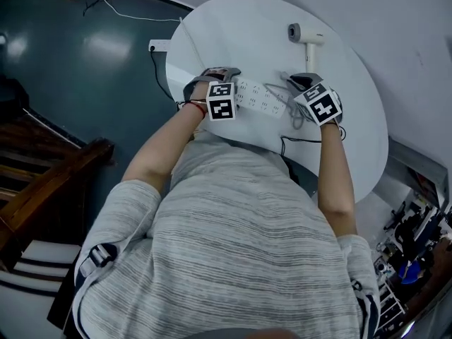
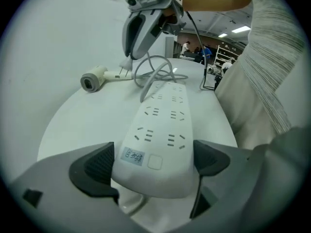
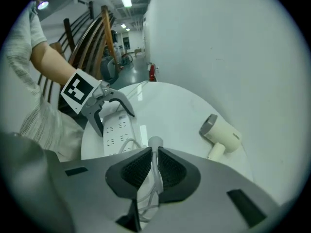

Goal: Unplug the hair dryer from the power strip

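A white power strip [image 1: 260,99] lies on the round white table [image 1: 233,27]. My left gripper [image 1: 227,82] is shut on the strip's near end [image 2: 163,125], one pad on each long side. My right gripper [image 1: 300,83] is shut on the hair dryer's white plug [image 3: 155,142], held above the strip's far end. The cord [image 2: 155,69] hangs from it in loops onto the strip. In the left gripper view the strip's sockets show no plug. The cream hair dryer [image 1: 305,35] lies on its side farther back on the table [image 3: 221,132].
The wall runs close behind the table. A black cable [image 1: 304,141] crosses the table's near edge by my right arm. Dark wooden furniture [image 1: 42,175] stands on the floor to the left, cluttered shelves [image 1: 413,246] to the lower right.
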Demonstrator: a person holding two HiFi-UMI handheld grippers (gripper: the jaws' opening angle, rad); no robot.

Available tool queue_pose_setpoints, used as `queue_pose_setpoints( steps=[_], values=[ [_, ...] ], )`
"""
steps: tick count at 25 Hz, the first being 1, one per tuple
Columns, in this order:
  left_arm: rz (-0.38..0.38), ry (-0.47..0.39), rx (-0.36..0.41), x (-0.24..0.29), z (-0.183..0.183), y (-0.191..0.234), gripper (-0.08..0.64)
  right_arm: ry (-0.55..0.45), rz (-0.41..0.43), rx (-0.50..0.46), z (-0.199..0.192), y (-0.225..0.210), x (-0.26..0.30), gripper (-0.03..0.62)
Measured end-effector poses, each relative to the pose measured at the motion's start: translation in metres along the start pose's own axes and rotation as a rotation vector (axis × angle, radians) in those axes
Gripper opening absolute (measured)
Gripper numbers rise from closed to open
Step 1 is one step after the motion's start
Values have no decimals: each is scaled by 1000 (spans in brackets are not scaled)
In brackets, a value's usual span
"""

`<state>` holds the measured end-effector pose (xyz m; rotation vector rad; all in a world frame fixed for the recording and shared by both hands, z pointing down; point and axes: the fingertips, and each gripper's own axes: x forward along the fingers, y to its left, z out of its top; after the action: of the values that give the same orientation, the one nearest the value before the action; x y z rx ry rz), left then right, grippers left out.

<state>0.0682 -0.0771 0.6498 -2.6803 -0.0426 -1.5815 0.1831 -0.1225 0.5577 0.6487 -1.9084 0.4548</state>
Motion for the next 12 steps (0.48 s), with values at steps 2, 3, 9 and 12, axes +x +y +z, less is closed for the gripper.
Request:
queue_pose_setpoints(
  steps=[2,3,9,12],
  values=[
    [27,9,-51,-4,-10,0,491,-39,-22,69,-7,-7,0,54],
    [39,8,-70,-5,-12,1,491,-52,-30,94,-11,-10,1,54],
    [62,-2,-76,-8,-20,-1,492,-95,-65,192,-27,-16,17,54],
    [62,-58,-134,-19,-15,1,492,-118,-87,203,-27,-18,21,55]
  ],
)
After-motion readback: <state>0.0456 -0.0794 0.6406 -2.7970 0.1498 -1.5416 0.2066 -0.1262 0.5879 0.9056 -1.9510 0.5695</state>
